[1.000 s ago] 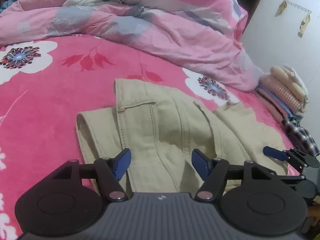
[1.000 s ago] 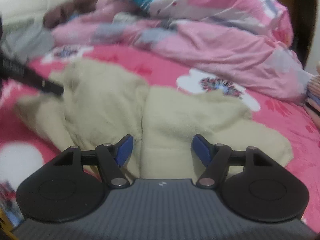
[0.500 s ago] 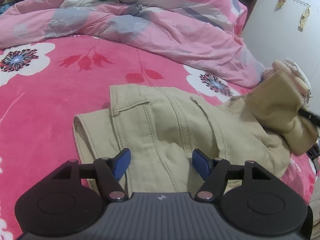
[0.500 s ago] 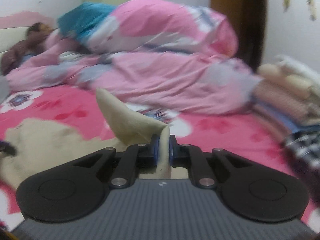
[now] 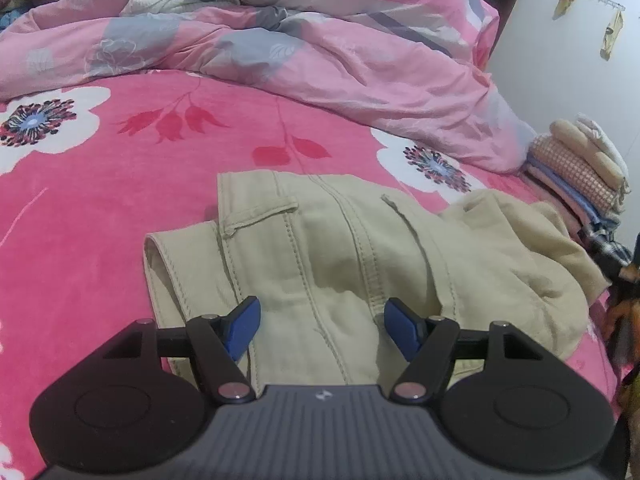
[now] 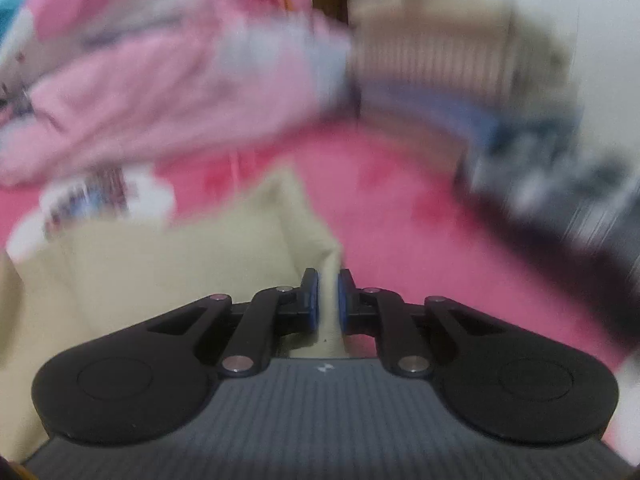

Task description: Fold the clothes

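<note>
Lying rumpled, beige trousers (image 5: 320,256) (stitched seams, waistband leftward) cover the bedspread (image 5: 120,200).

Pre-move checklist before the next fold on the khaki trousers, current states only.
1. Right gripper has fabric: ok, a fold of the khaki trousers sits between its pads, though the jaws are opening slightly.
2. Left gripper free: ok, jaws wide, hovering over the trousers near the waistband, nothing pinched.
3. Trousers flat: not ok, the right-hand leg is bunched in a heap.
4. Clearance from the folded stack: cannot tell whether the bunched leg touches it; they lie close.
5. Right wrist view usable: not ok, heavy motion blur.
6. Crumpled duvet clear of the trousers: ok, bare bedsheet between them.
</note>
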Demonstrator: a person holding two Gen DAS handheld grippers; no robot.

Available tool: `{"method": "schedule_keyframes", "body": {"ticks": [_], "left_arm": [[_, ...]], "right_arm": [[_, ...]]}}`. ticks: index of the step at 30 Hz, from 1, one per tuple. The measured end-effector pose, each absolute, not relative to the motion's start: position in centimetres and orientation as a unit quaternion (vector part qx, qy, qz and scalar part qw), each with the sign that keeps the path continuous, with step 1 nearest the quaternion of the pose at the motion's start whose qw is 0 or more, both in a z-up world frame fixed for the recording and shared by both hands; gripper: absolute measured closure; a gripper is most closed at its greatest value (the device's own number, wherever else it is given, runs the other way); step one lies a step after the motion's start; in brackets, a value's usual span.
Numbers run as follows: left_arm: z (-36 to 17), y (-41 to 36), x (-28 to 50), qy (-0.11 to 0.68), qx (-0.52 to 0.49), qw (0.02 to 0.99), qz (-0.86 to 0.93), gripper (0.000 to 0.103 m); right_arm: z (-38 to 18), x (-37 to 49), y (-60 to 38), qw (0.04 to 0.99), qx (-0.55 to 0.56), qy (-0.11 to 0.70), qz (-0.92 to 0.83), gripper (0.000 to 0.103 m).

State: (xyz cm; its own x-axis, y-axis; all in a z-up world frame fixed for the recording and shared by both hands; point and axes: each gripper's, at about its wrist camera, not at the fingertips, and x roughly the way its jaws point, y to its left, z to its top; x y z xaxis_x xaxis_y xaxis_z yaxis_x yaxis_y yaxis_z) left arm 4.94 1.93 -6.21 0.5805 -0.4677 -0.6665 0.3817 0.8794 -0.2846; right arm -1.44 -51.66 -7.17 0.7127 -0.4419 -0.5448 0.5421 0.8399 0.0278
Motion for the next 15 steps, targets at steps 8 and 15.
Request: {"method": "schedule_keyframes", "body": {"ticks": [8,15], "left_arm": [[-6.1,1.5,5.2,0.38,-0.051,0.894,-0.231,0.066],[-4.8,1.4,3.7,0.345,-0.041,0.903,-0.251,0.103]], "right_arm": [[-4.5,-8.0,-50.6,0.939,0.181,0.147,-0.252,0.055],[-1.9,-12.1,-47.5,0.952,0.22,0.1,-0.191,0.052]]}}
